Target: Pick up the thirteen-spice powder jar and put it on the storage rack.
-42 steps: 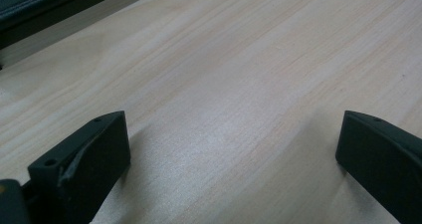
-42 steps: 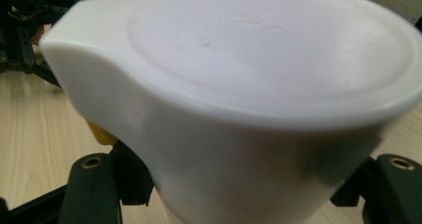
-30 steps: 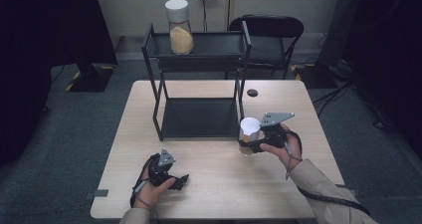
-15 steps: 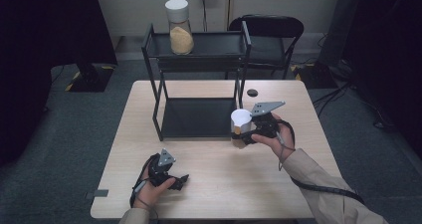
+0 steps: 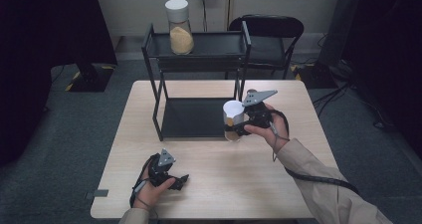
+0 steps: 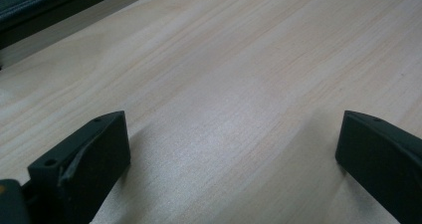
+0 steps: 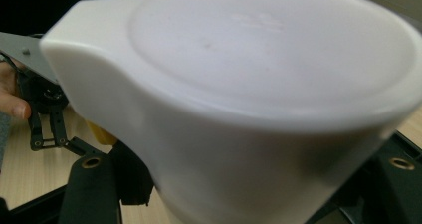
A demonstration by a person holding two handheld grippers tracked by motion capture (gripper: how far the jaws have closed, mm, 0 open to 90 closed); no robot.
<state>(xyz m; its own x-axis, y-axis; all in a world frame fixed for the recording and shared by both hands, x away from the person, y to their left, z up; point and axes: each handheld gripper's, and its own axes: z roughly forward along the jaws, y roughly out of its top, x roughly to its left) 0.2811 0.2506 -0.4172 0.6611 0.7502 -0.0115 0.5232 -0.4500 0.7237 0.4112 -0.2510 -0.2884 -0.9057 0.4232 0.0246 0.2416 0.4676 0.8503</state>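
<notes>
A jar (image 5: 233,113) with a white lid and yellowish contents hangs tilted above the table, just in front of the black rack's (image 5: 158,115) right front post. My right gripper (image 5: 230,130) is shut on the jar's body below the lid. In the right gripper view the white lid (image 7: 273,84) looms close between the jaws of the right gripper (image 7: 249,199). My left gripper (image 5: 180,180) rests on the table (image 5: 298,149) near its front edge. In the left gripper view the left gripper (image 6: 234,149) is open, with bare wood between its jaws.
A second white-lidded jar (image 5: 179,27) of yellow grains stands on the rack's upper shelf (image 5: 214,45). The lower shelf (image 5: 191,117) is bare. A black chair (image 5: 268,35) stands behind the table. The other hand and its gripper (image 7: 42,109) appear farther off.
My right gripper has lifted the jar and carried it left and away from me, toward the rack's front. The left gripper has stayed in place.
</notes>
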